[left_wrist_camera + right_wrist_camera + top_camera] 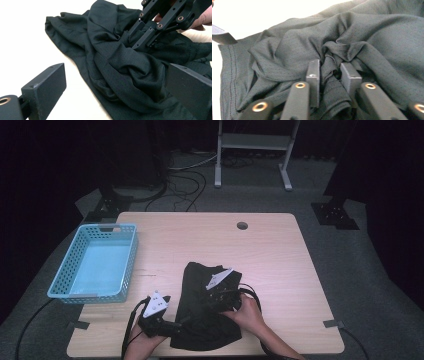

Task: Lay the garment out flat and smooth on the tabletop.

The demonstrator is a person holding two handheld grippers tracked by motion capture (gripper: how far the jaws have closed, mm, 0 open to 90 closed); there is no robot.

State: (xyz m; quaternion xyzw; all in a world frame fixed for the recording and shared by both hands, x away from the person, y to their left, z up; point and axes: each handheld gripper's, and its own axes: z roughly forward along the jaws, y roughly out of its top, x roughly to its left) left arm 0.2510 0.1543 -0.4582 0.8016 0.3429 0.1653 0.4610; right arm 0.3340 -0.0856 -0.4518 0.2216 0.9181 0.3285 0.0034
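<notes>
Garment: a black mesh garment (207, 307) lies crumpled on the table (270, 250), near the front edge and a little left of its middle, with folds bunched up at its centre.
Right gripper: the right gripper (329, 72) sits on the middle of the garment, its jaws drawn close with a raised ridge of the fabric pinched between the pads; the person's right hand (249, 312) holds it from the front edge.
Right gripper, from the side: in the left gripper view the right gripper (140, 41) comes down from the upper right and digs its tips into the bunched cloth.
Left gripper: the left gripper (155, 307) rests at the garment's left margin, close to the front edge; its jaws stand wide apart, one over bare table, the other over the garment's fabric, nothing clamped between them.
Basket: a light blue perforated basket (60, 287) stands along the left edge of the table, well apart from the garment.
Hole: a round cable hole (242, 225) is near the back edge, right of centre.
Tape: grey tape patches (334, 323) mark the front corners.
Beyond the table: a white metal frame (252, 142) and dark cables (182, 182) on the grey floor.
In the way: nothing lies between the garment and the basket; the garment's own folds crowd the right gripper's tips.
</notes>
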